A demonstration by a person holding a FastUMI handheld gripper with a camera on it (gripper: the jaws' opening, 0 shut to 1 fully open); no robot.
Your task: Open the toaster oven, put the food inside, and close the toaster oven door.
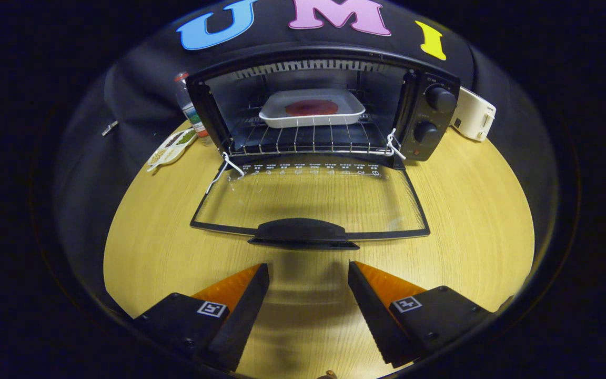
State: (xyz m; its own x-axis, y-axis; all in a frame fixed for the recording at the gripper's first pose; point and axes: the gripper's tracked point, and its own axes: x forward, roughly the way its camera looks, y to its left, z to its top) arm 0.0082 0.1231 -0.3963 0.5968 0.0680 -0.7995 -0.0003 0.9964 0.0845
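Observation:
A black toaster oven [432,113] stands at the far side of a round wooden table [471,221]. Its glass door [311,197] is folded down flat toward me, with the black handle [300,231] at its near edge. On the wire rack inside sits a white tray [353,108] holding a round reddish piece of food [312,108]. My gripper [308,269] is open, with nothing between its fingers. The fingertips hover just short of the door handle, above the tabletop.
A plastic bottle [187,105] and a small dish of seeds [169,147] sit left of the oven. A white appliance [472,120] stands to its right. White strings [225,166] hang from the door hinges.

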